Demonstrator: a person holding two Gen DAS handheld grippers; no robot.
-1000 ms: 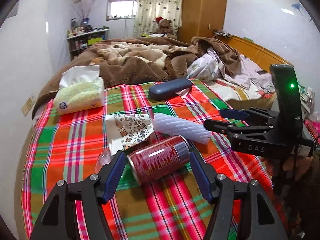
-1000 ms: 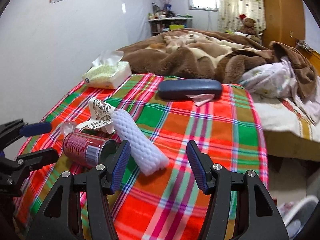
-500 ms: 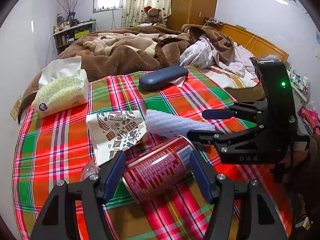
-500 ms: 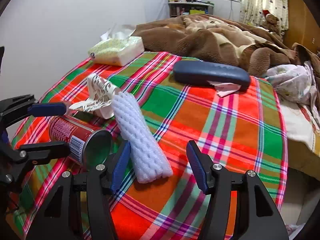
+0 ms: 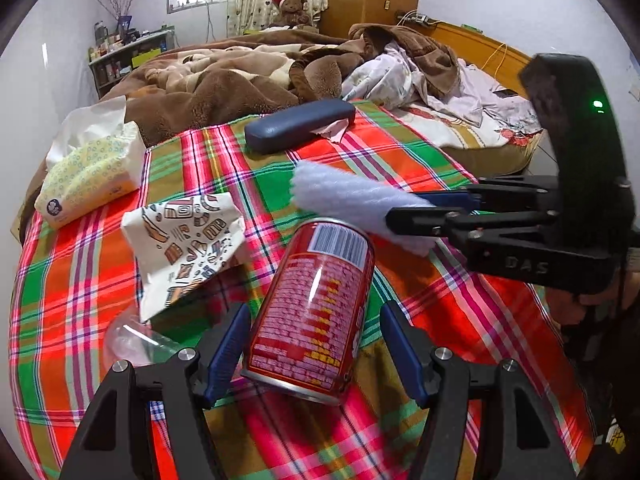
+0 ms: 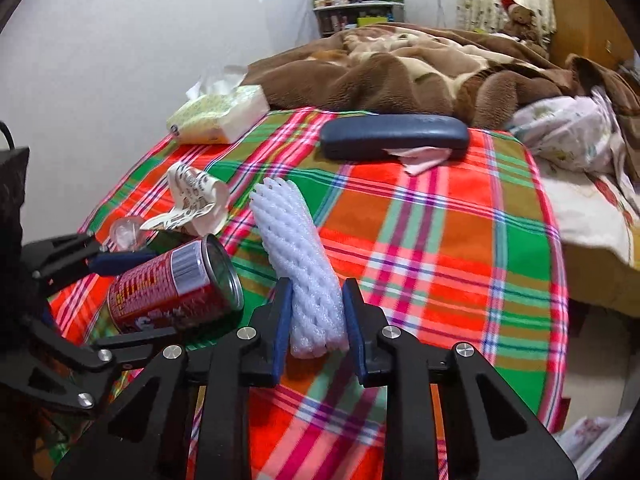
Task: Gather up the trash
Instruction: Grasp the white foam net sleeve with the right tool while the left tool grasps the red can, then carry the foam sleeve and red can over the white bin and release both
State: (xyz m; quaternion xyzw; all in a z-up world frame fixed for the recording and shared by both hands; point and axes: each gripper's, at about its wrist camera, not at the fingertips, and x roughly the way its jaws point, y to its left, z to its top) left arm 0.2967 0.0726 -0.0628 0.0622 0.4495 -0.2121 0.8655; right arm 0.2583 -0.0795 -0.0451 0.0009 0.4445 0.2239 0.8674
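1. While the right tool is closing its jaws on the white foam sleeve, which is lying on the plaid bedspread just right of the can, the pads are meeting only the sleeve's near end. The sleeve is soft and long, so the far end is likely to droop or slide out when lifted.
2. The left tool is standing half spread around the red can. One pad is lying against the can and a gap is showing on the other side. I cannot tell whether the can is being pinched or merely propped. It is tilting with its far end raised, so a loose hold is risking a roll onto the bedspread.
3. The two tools are working close together, with the right tool's fingers reaching just beyond the can's far end. Any sideways swing is risking a knock between them or against the can.
4. The patterned paper wrapper and a clear plastic piece are waiting just left of the can. A dropped can is likely to push them away.
5. The glasses case and tissue pack, well beyond the can, are probably not trash, so sweeping them up would be a mistake.
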